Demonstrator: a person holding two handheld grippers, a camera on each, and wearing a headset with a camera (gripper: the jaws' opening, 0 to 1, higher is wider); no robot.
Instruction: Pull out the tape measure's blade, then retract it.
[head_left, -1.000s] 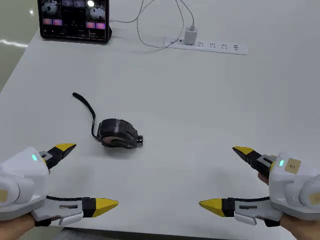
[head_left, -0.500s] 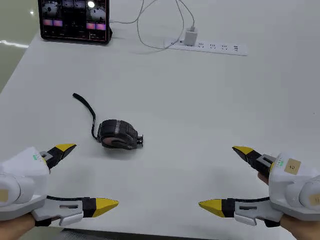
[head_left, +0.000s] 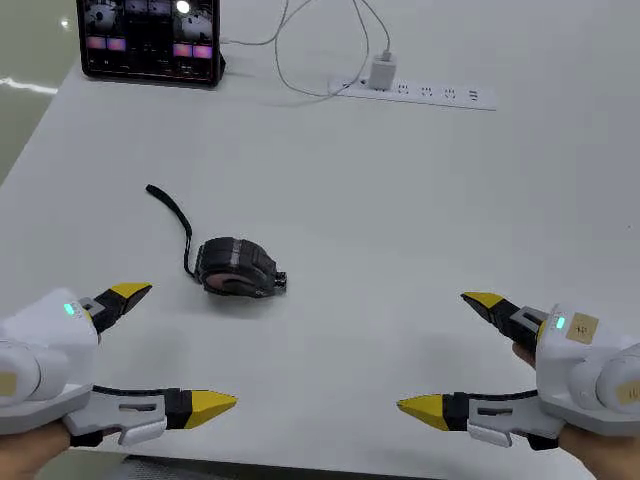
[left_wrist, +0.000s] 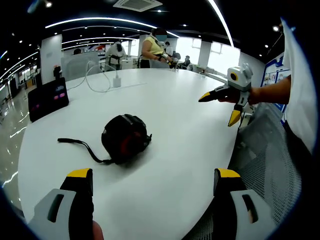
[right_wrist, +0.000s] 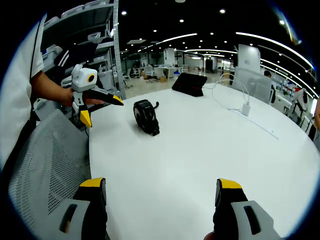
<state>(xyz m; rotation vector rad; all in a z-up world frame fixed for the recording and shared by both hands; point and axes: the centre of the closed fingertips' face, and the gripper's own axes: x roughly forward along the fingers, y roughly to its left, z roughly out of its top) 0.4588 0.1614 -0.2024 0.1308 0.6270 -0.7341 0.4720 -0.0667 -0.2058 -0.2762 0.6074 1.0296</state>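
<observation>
Tape measure (head_left: 237, 268) left of frame centre on the tabletop (head_left: 400, 220), left gripper (head_left: 172, 346) and right gripper (head_left: 452, 353) at the lower corners, jaws spread.

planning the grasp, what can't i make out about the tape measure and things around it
Tape measure: blade tip and lock too small, head view.
Tablet: top cut off by head view's upper edge; screen unreadable.
Cable: runs off the same edge.

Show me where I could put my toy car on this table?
Biggest bare patch: the table right of the tape measure, below the power strip. Also bare between the left gripper and right gripper. Crowded at the far edge, around the tablet and charger.
</observation>
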